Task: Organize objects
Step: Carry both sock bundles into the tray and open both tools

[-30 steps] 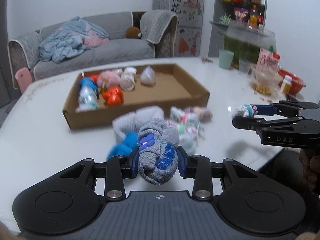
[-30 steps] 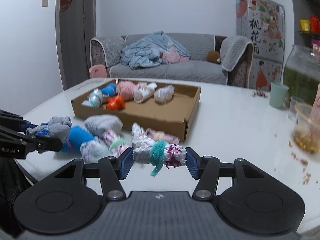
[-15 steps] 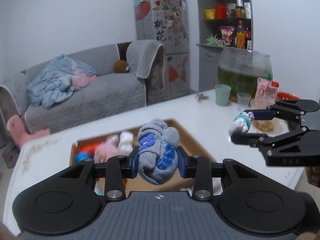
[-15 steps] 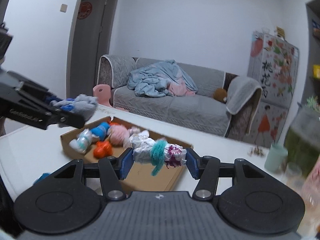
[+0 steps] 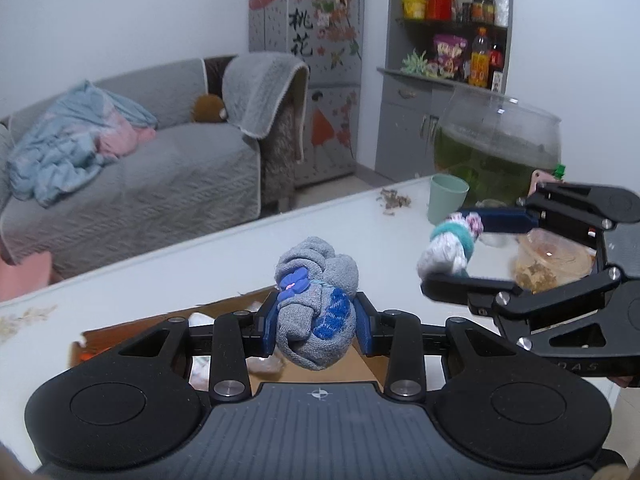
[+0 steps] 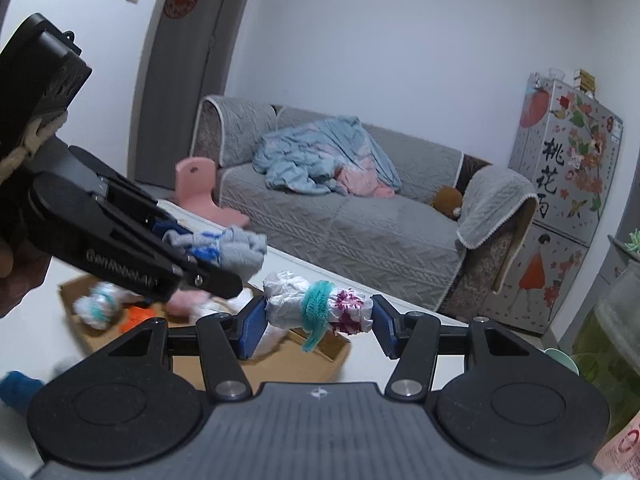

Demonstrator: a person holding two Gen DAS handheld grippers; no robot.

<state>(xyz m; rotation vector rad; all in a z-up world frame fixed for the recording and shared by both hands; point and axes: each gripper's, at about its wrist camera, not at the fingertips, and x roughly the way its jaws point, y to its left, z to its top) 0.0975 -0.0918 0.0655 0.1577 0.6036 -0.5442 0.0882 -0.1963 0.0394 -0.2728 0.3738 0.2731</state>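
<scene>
Both claws are up off the table now and travelling. The left gripper (image 5: 316, 322) is clamped on a balled-up grey sock bundle with blue patches and a little purple flower (image 5: 316, 304), its blue pads (image 5: 269, 326) pressed into either side. A second ago that bundle hung just above the loose pile of rolled socks at the near edge of the white table (image 5: 200, 272); now the pile has dropped out of the left view, and the shallow brown cardboard tray (image 5: 352, 364) sits directly beneath and just behind the claw, only slivers of it showing past the frame.

Over on the right, same story. The right gripper (image 6: 318, 322) is closed on a white rolled sock bundle with a teal band and magenta print (image 6: 316, 312), held crosswise between the pads. The tray (image 6: 100, 340) has slid from well ahead of this claw to just below and to its left, with rolled socks already lying inside, blurred by the motion. One blue sock roll (image 6: 16, 386) is left on the table at the claw's far lower left.

In the left view the right claw (image 5: 444, 258) hangs close alongside on the right, a little ahead, carrying its bundle (image 5: 448, 248).

So both pick-ups look done and the carry is nearly over. My read: what remains is lowering each bundle into free tray floor and letting go, minding that the two claws travel close together.
</scene>
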